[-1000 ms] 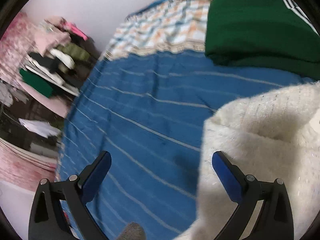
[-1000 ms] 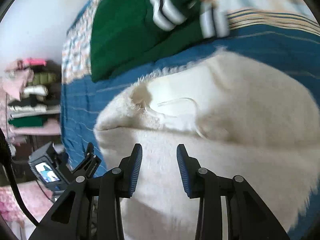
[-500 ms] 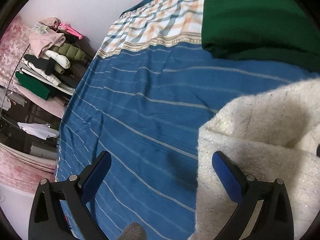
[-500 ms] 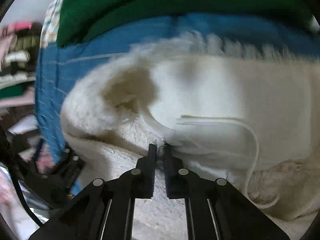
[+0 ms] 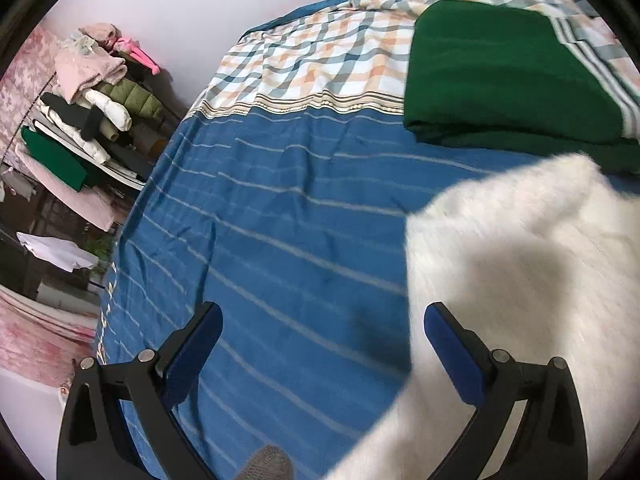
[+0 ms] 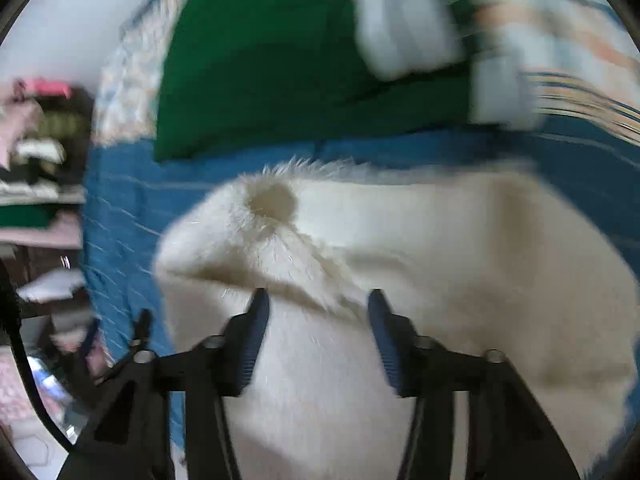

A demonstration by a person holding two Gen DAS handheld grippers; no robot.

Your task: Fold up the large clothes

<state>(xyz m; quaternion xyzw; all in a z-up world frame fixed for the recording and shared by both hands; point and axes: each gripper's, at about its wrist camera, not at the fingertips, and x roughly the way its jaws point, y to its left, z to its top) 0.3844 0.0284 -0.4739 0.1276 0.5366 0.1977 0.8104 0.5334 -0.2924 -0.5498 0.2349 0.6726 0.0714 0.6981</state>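
A fluffy cream-white sweater (image 6: pixel 420 248) lies partly folded on the blue striped bedspread (image 5: pixel 280 216). It also shows at the right of the left wrist view (image 5: pixel 532 288). My right gripper (image 6: pixel 316 320) is open and empty just above the sweater's folded top layer. My left gripper (image 5: pixel 320 340) is wide open and empty over the bedspread, with its right finger at the sweater's left edge. A folded green garment with white stripes (image 5: pixel 500 76) lies farther back on the bed and shows in the right wrist view (image 6: pixel 280 60) too.
A checked sheet (image 5: pixel 320 56) covers the far end of the bed. A rack stacked with clothes (image 5: pixel 88 112) stands beyond the bed's left edge against the wall. The right wrist view is blurred by motion.
My right gripper, shut on the sweater half a second ago, has opened and pulled back from it. My left gripper stayed open and shifted slightly; the sweater edge now reaches farther left.
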